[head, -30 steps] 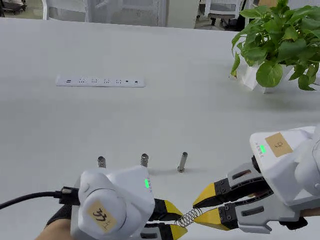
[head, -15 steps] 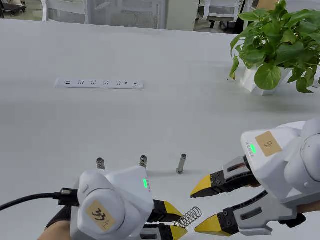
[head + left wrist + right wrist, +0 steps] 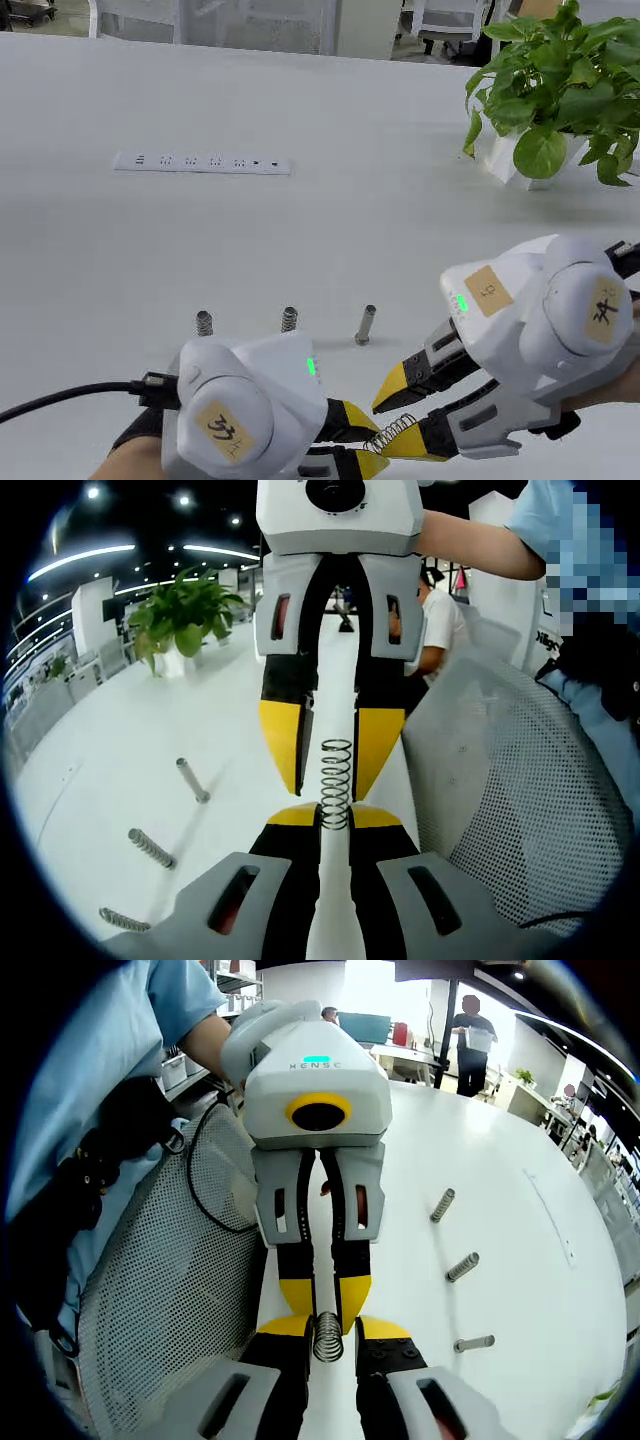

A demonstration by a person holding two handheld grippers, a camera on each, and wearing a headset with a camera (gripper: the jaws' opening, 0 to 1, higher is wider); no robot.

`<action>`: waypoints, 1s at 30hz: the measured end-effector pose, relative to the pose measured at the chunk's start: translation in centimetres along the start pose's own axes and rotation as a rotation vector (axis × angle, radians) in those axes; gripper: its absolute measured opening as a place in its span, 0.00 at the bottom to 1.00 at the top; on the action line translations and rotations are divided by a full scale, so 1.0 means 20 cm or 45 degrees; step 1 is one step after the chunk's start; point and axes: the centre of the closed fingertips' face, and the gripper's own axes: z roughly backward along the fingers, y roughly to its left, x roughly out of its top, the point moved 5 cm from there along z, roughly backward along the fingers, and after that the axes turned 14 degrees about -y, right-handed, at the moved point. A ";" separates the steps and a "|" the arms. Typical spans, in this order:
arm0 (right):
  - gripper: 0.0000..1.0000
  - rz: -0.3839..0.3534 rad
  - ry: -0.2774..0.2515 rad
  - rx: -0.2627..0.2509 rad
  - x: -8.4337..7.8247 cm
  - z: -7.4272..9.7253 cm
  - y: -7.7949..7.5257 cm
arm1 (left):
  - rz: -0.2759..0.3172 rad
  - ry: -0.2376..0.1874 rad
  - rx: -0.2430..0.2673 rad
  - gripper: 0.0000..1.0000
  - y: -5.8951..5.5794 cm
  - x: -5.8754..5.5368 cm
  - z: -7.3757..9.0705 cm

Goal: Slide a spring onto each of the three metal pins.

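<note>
Head view takes in a broad white workbench (image 3: 330,230) with a leafy green potted plant (image 3: 560,80) at far right. The left gripper (image 3: 370,440) and right gripper (image 3: 392,421) meet tip to tip at the near edge. A white power strip (image 3: 202,163) lies far left. Three upright metal pins (image 3: 289,319) stand just beyond the grippers. Two wear fitted springs (image 3: 204,323), and the right pin (image 3: 365,325) is bare. The left jaws pinch one end of a small coiled steel spring (image 3: 397,432). The right jaws sit partly apart around its other end, and I cannot tell if they touch it.

White power strip (image 3: 202,162) on pale table (image 3: 380,230), leafy potted plant (image 3: 560,80) near its right edge
</note>
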 end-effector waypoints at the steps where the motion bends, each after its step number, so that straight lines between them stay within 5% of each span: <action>1: 0.12 0.002 0.005 0.007 0.00 0.00 0.00 | -0.001 -0.001 0.002 0.06 0.00 0.00 0.00; 30: 0.08 -0.017 0.079 0.085 -0.02 -0.01 0.00 | 0.033 -0.036 0.025 0.06 0.00 0.00 0.00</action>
